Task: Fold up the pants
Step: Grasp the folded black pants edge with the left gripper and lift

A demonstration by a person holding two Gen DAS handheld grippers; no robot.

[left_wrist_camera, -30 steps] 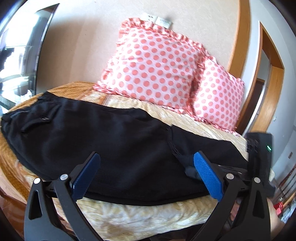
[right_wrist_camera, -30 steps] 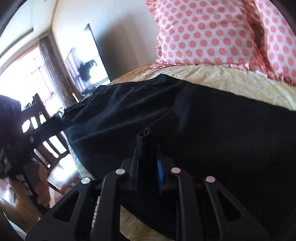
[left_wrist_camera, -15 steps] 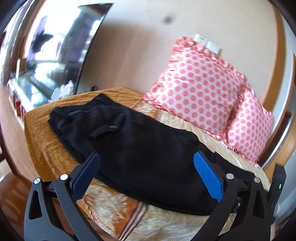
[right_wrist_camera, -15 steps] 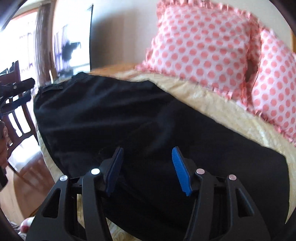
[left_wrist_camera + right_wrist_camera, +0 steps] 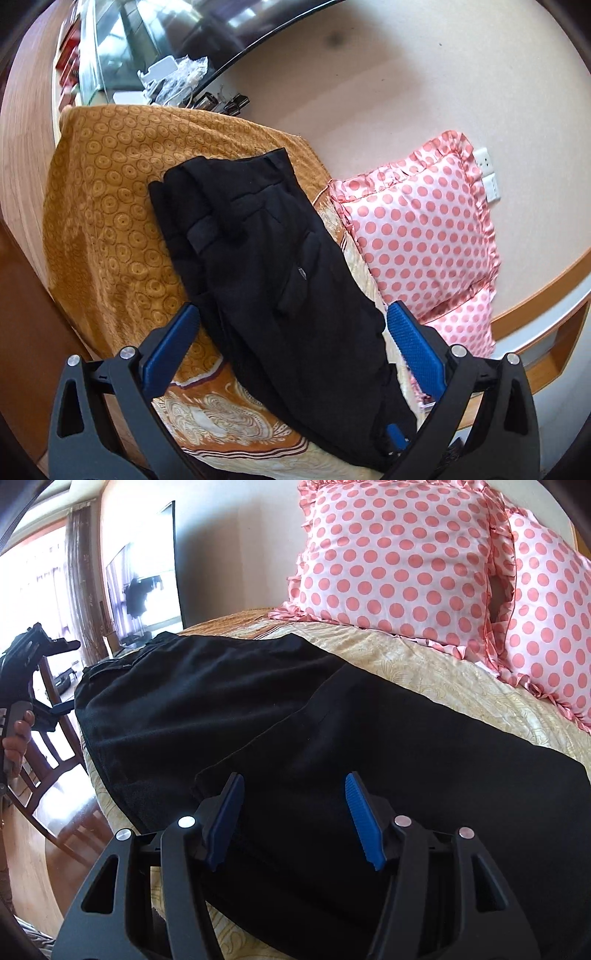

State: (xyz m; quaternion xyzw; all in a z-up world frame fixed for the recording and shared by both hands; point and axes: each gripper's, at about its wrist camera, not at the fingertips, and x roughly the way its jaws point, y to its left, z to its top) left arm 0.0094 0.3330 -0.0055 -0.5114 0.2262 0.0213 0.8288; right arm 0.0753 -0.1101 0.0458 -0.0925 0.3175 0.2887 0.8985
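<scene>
Pants (image 5: pixel 266 266) flat along the bed (image 5: pixel 103 229), black on gold, waistband (image 5: pixel 221 166) at the far end in the left view, pillow (image 5: pixel 417 236) just beside. In the right view, a leg end laid back over the middle, fold edge running across the cloth.

Over at the right gripper (image 5: pixel 294 779): jaws just been opening, pads parted about halfway, black cloth under the gap but no pinch on it. Looks like a release, first fold set down.

Left gripper (image 5: pixel 291 314): wide, empty, hanging above the seat of the pants and aimed towards the waistband. No contact visible.

Now, by the look of it, the approach for the second fold. To do it well:

- Go for the near waistband corner, not the middle of the cloth.
- Come in low and flat, one pad sliding under every layer, the other on top.
- Close firmly before lifting; slack cloth slips and drags the lower layer.
- Match it with the right on the opposite corner, for an even lift.
- Carry over in a low arc and line up edge on edge.
- Watch the near edge of the bed: overhang there, likely to pull the stack off.
</scene>
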